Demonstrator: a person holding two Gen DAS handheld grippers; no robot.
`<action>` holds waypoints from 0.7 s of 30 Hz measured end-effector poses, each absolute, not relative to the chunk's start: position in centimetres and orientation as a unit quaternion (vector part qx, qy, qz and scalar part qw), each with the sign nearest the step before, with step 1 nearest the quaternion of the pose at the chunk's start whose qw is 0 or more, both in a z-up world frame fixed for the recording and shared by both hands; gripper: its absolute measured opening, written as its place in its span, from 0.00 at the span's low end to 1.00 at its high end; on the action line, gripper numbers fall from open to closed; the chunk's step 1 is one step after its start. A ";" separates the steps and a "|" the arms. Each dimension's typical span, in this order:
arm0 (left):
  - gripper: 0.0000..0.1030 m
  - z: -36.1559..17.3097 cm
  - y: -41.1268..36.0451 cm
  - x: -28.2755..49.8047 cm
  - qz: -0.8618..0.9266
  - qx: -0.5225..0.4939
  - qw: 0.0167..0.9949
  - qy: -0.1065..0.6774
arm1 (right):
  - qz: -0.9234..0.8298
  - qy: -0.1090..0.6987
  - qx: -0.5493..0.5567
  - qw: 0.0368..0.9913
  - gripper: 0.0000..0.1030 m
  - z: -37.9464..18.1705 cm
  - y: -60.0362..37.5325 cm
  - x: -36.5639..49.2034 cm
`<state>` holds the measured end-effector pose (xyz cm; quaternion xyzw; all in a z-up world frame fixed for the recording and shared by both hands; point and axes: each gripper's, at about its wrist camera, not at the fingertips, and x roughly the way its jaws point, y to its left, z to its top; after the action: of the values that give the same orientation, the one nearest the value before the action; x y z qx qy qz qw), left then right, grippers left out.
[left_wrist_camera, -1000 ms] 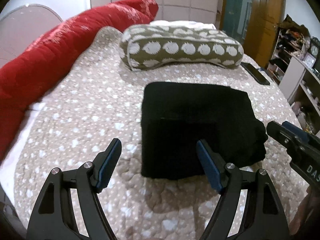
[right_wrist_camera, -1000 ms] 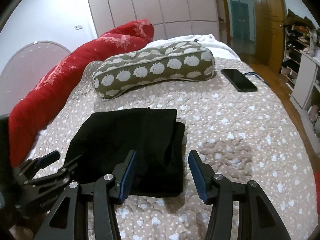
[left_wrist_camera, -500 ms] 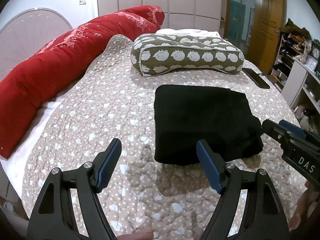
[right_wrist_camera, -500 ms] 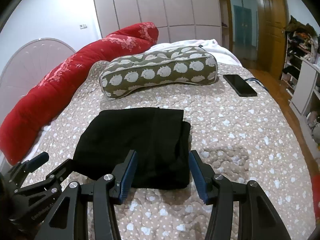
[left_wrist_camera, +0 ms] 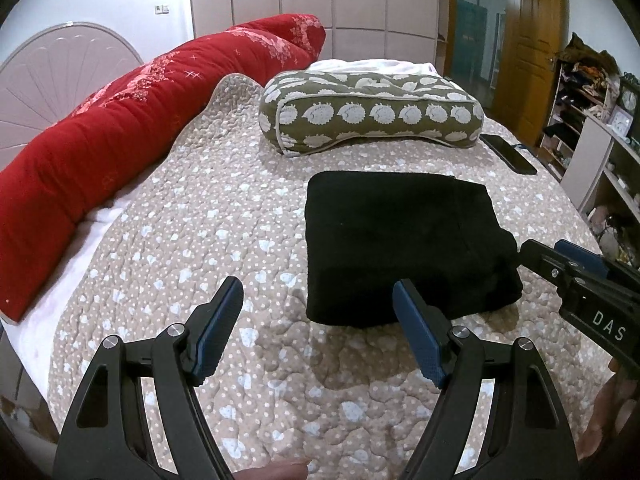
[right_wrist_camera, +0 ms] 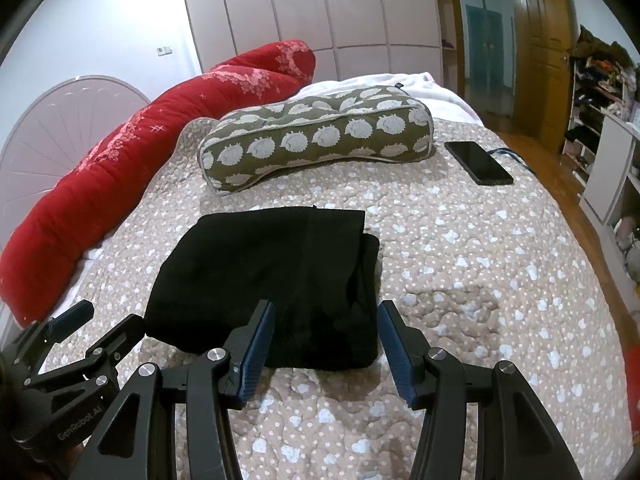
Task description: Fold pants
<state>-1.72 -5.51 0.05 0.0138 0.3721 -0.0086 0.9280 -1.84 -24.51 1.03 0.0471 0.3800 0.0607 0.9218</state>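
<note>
The black pants lie folded into a compact rectangle on the beige quilted bed; they also show in the right wrist view. My left gripper is open and empty, above the quilt just in front of the pants' near left corner. My right gripper is open and empty, just in front of the pants' near right edge. The right gripper also shows in the left wrist view beside the pants' right edge. The left gripper also shows in the right wrist view.
A hedgehog-print pillow lies behind the pants. A long red bolster runs along the bed's left side. A black phone lies at the back right. Shelves stand beyond the bed's right edge.
Both grippers have drawn back from the folded pants and risen, so the pants look smaller and farther away. The pants have not moved. Both grippers stay open.
</note>
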 end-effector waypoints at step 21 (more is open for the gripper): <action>0.76 -0.6 -5.3 -1.4 -0.010 0.012 0.924 0.382 | 0.063 0.390 0.048 0.918 0.50 0.3 -24.5 -1.5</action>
<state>-1.42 -5.32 -0.57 0.0123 0.3820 -0.0095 0.9240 -1.52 -24.51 0.34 0.0477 0.3897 0.0634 0.9175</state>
